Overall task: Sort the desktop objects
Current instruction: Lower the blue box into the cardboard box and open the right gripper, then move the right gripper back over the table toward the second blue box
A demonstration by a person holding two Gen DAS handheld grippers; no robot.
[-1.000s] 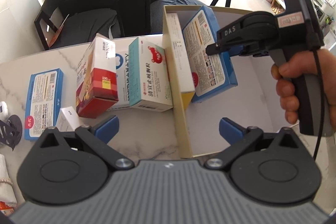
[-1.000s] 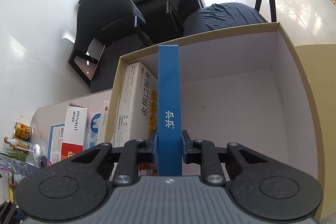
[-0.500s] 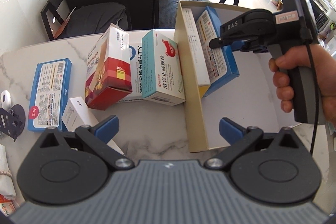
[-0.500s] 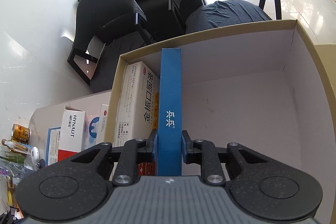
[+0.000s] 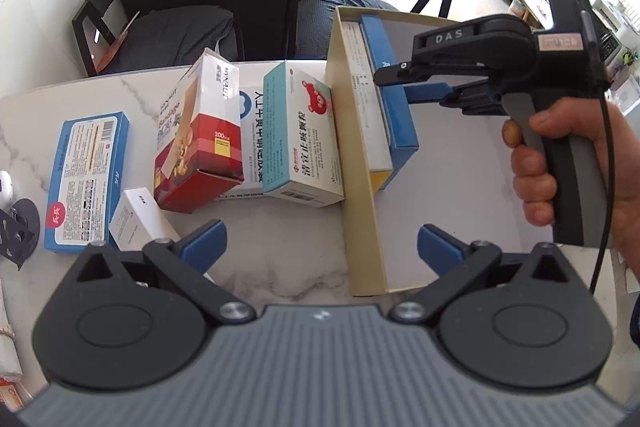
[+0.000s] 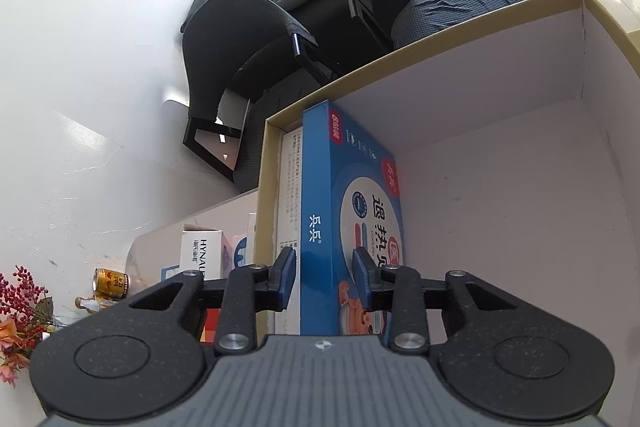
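Marble tabletop (image 5: 280, 259) is carrying the unsorted stock on its left side: a flat blue box (image 5: 86, 179) lying label-up at the far left, a small white box (image 5: 140, 215) just beside it, then a red-and-white HYNAUT bandage box (image 5: 200, 143) tilting against a large white carton (image 5: 252, 131), and a teal-and-white medicine box (image 5: 304, 135) resting against the outer wall of the cardboard tray (image 5: 360, 211). Left gripper (image 5: 320, 239) is hovering spread wide with nothing between its blue pads, probably waiting near the loose boxes for the next pick. Inside the tray, a white-and-yellow box (image 5: 368, 123) is standing on edge against the left wall, and the blue fever-patch box (image 6: 344, 219) is standing upright just beside it, apparently filed book-style to leave the rest of the tray free. Right gripper (image 6: 326, 277) is straddling that blue box low down; its pads are showing a narrow gap on each side, so the grip is reading as released. Judgement: this placement is essentially complete, and several boxes on the table are awaiting sorting.
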